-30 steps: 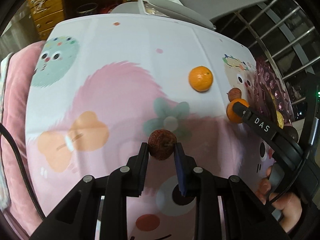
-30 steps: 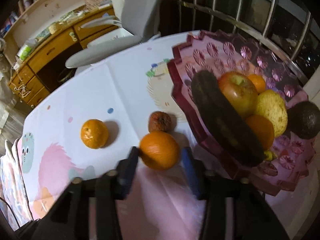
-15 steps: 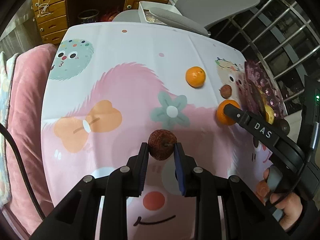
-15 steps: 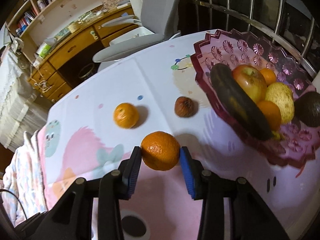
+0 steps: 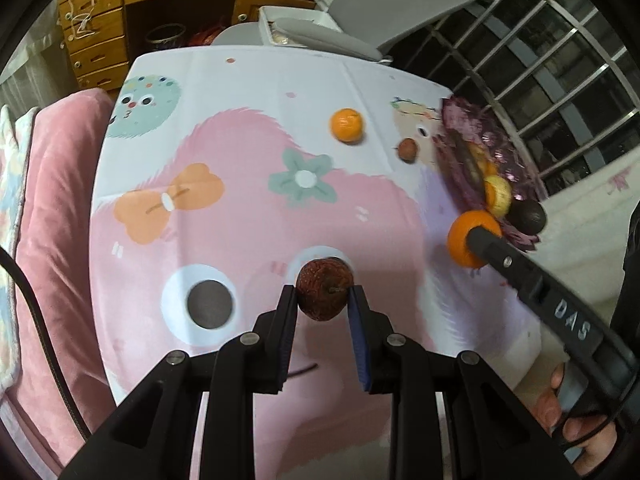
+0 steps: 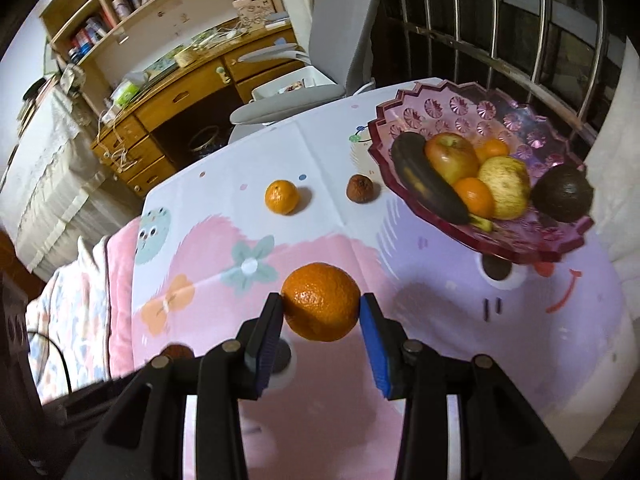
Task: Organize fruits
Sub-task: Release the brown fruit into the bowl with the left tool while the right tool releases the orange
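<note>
— What do the two tongs carry above the cartoon-print counter [image 6: 520, 360]?

— The left tongs [image 5: 322, 300] clamp a wrinkled brown fruit [image 5: 324, 289]; the right tongs [image 6: 322, 310] pinch a large orange [image 6: 320, 301]. Both fruits hang clear of the cloth.

— And the rest?

— A smaller orange [image 6: 281, 197] and a second shrivelled fruit [image 6: 360, 189] lie near each other on the counter, just beside the pink bowl [image 6: 460, 108], which holds a dark banana, apples, oranges and an avocado.

— What might go wrong?

— The bowl looks crowded, so a round orange dropped onto the heap could roll off the rim; the avocado at the edge could be knocked out too
</note>
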A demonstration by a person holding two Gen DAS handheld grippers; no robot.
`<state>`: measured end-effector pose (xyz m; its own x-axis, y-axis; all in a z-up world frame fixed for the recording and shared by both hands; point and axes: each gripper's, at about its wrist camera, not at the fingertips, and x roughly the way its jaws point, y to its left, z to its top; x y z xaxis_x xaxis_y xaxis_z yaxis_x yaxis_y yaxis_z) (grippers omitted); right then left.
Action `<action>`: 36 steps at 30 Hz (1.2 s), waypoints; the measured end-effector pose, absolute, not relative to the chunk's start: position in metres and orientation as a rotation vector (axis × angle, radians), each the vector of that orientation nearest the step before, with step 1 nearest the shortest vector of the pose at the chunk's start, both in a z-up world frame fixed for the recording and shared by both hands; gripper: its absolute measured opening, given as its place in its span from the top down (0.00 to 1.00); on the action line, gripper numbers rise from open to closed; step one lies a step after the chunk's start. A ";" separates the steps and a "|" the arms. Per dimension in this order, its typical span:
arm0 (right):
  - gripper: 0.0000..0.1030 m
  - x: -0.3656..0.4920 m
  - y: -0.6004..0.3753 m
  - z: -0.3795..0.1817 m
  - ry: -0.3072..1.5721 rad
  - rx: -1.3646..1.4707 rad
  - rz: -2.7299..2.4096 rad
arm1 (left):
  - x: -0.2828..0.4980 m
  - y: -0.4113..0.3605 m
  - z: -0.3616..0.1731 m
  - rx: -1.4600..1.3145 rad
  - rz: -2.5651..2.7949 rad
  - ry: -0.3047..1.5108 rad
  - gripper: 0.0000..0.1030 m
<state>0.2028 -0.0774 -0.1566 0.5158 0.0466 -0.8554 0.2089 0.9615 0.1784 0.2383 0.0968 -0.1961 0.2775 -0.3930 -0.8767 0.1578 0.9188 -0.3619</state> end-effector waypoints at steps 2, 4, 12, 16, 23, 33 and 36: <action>0.61 0.193 -0.080 -0.149 1.023 0.252 -0.083 | 0.232 0.086 -0.187 -0.213 -0.399 1.220 0.77; 0.61 0.184 -0.084 -0.141 1.014 0.223 -0.067 | 0.228 0.075 -0.179 -0.209 -0.420 1.204 0.77; 0.61 0.164 -0.123 -0.117 0.999 0.154 0.016 | 0.218 0.017 -0.149 -0.212 -0.453 1.147 0.77; 0.61 0.167 -0.149 -0.109 0.995 0.120 0.063 | 0.217 -0.019 -0.141 -0.235 -0.430 1.129 0.77; 0.61 0.181 -0.209 -0.097 0.967 0.079 0.111 | 0.219 -0.076 -0.132 -0.272 -0.386 1.088 0.77; 0.61 0.207 -0.280 -0.093 0.945 0.011 0.153 | 0.237 -0.147 -0.134 -0.334 -0.350 1.048 0.77; 0.61 0.215 -0.298 -0.095 0.953 -0.005 0.151 | 0.244 -0.160 -0.137 -0.350 -0.349 1.046 0.77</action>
<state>0.2151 -0.2976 -0.0949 0.5694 0.1261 -0.8123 -0.1306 0.9895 0.0621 0.2439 -0.1596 -0.1366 0.4567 -0.4401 -0.7731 0.1129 0.8907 -0.4403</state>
